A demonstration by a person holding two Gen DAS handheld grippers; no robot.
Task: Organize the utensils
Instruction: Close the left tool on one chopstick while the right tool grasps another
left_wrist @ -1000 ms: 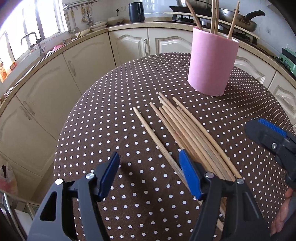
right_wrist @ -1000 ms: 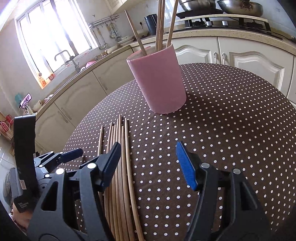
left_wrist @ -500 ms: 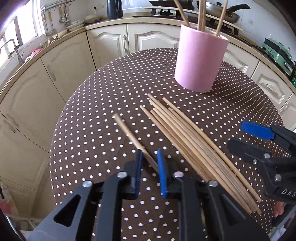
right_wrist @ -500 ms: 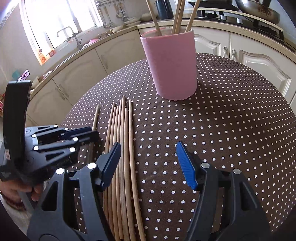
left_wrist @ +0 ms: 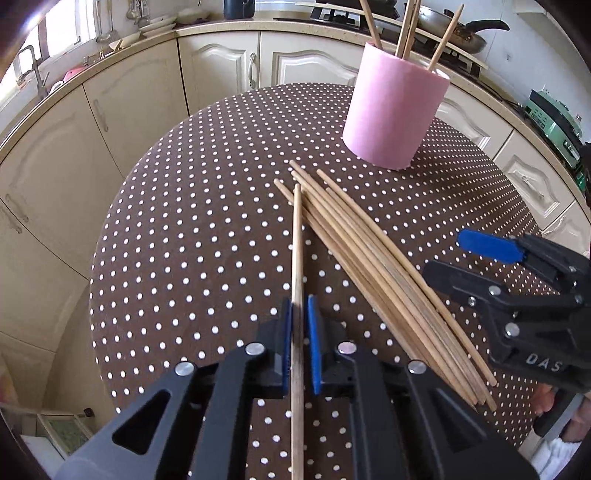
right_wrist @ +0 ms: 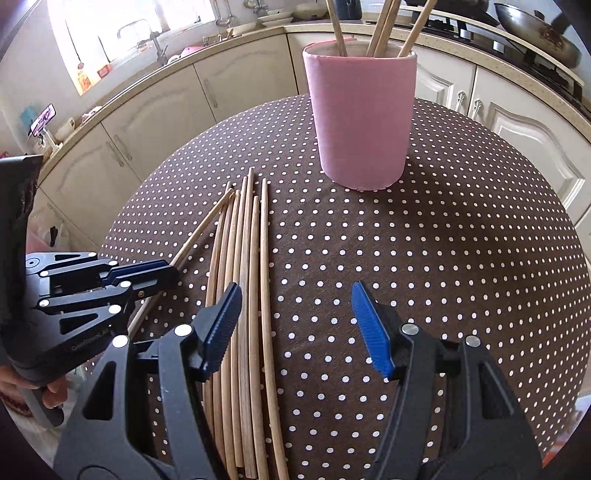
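Note:
My left gripper is shut on one wooden chopstick, which points forward with its far tip over the pile. A pile of several loose chopsticks lies on the dotted tablecloth; in the right wrist view the pile runs under my open, empty right gripper. The pink holder stands beyond with several chopsticks in it; it also shows in the right wrist view. The left gripper with its chopstick shows at the left of that view. The right gripper shows at the right of the left wrist view.
The round table has a brown white-dotted cloth. Cream kitchen cabinets and a worktop curve around behind it. A sink and window are at the left, a stove with a pan at the back right.
My left gripper moved in, closed on the separate chopstick and swung it toward the pile. My right gripper stayed open and shifted closer to the holder.

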